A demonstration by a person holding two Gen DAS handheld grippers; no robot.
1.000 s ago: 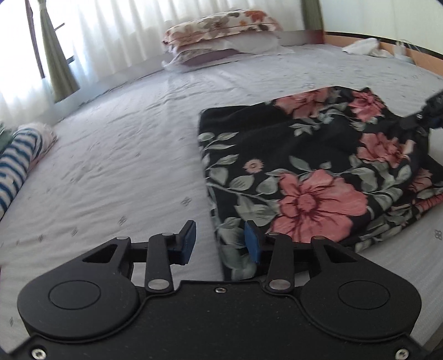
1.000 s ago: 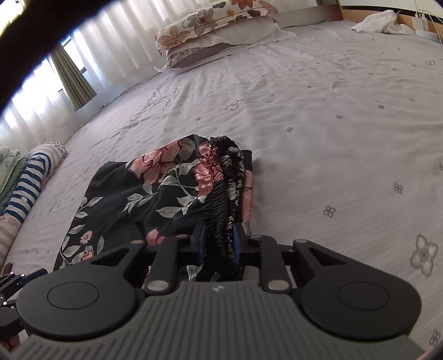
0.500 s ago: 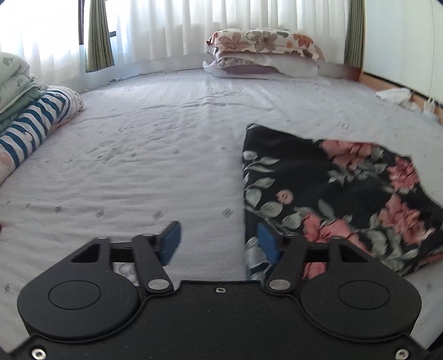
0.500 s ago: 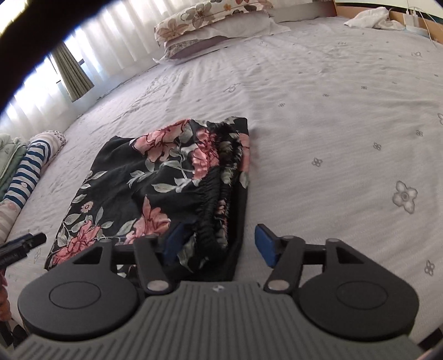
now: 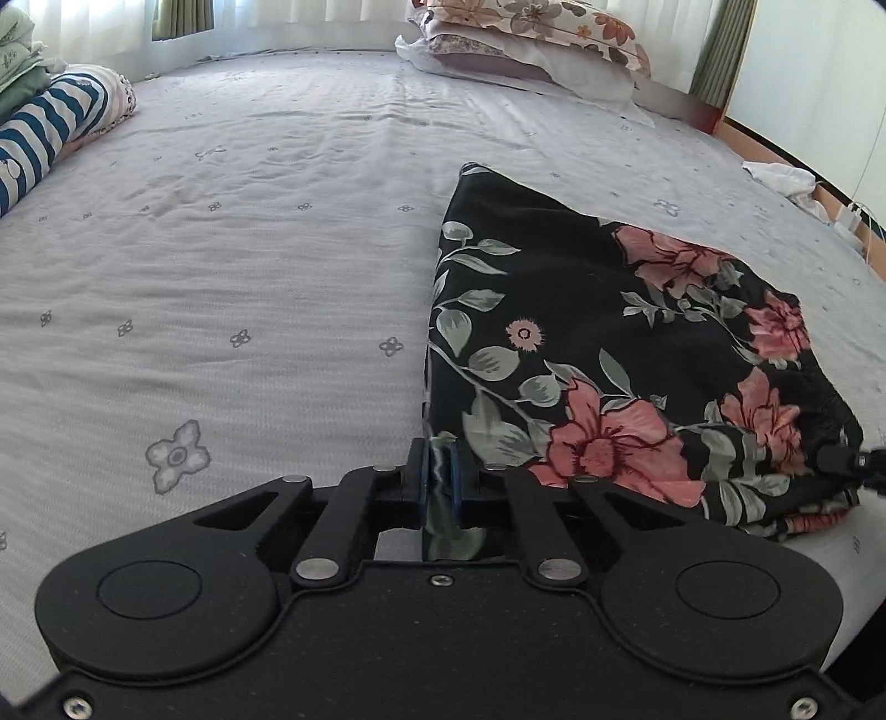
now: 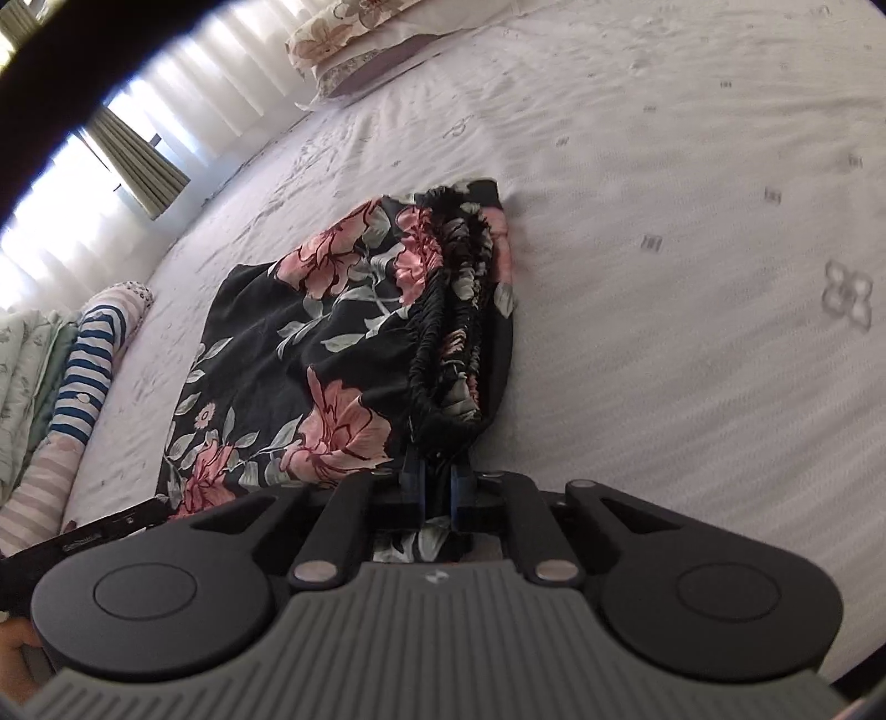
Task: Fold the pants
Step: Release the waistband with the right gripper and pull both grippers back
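Note:
The black floral pants (image 5: 598,343) lie folded on the grey bedsheet (image 5: 249,232). My left gripper (image 5: 438,471) is shut on their near left corner, with fabric pinched between the blue pads. In the right wrist view the pants (image 6: 310,343) lie ahead and to the left, with the gathered waistband (image 6: 448,332) on the right side. My right gripper (image 6: 437,487) is shut on the near end of the waistband. The right gripper's tip also shows in the left wrist view (image 5: 847,459) at the pants' near right corner.
Floral pillows (image 5: 531,33) are stacked at the head of the bed. A striped rolled garment (image 5: 50,127) and folded clothes lie at the left edge. A white cloth (image 5: 781,177) lies by the wooden bed frame at the right. Curtains hang behind.
Both grippers were open half a second ago and have closed on the pants: the left on the near left corner, the right on the near end of the waistband.

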